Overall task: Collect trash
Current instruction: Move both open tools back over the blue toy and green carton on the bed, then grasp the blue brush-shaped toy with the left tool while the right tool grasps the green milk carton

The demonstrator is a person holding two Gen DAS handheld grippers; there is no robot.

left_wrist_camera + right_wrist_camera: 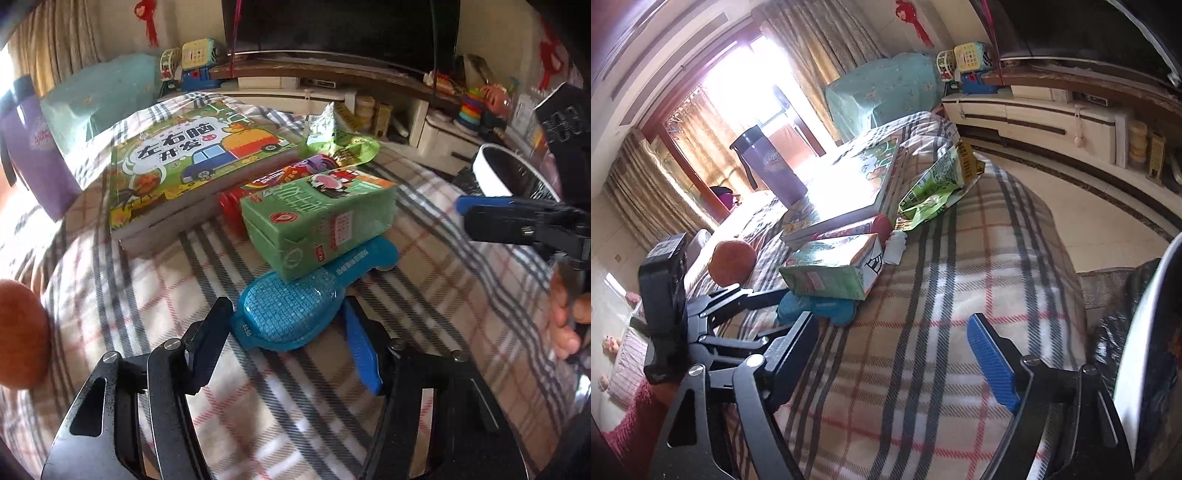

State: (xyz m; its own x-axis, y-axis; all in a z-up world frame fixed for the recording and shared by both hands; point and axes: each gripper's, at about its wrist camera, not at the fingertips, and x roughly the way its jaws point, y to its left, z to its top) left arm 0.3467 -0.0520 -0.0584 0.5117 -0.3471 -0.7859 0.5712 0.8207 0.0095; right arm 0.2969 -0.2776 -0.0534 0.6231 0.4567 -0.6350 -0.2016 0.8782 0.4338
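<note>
While sunlight pours through a curtained window [738,92] at the far end of a living room, a plaid blanket [155,295] in cream, grey and red covers the raised surface where the trash lies. A dark television [332,26] sits on a low cabinet [1034,114] along the wall, with toys on its shelf and a pale tiled floor [1089,206] below. A white-rimmed bin lined with a black bag [495,173] stands off the blanket's right edge.

On the blanket, a children's picture book [192,162] lies flat, with a purple cup [772,166] beyond it. Against the book's near edge sits a red Skittles wrapper [273,177], and a green drink carton [317,221] lies on its side against that. A torn green snack bag [934,184] rests behind, near the blanket's far edge. A blue plastic packet [291,317] lies partly under the carton, its rounded end toward the camera. An orange ball [733,262] rests to the left.

The left gripper [288,332] straddles the packet's rounded end, its fingers close on either side; whether they actually press on it is hard to judge from this angle. The right gripper [894,339] hangs above bare blanket, jaws spread and holding nothing.
</note>
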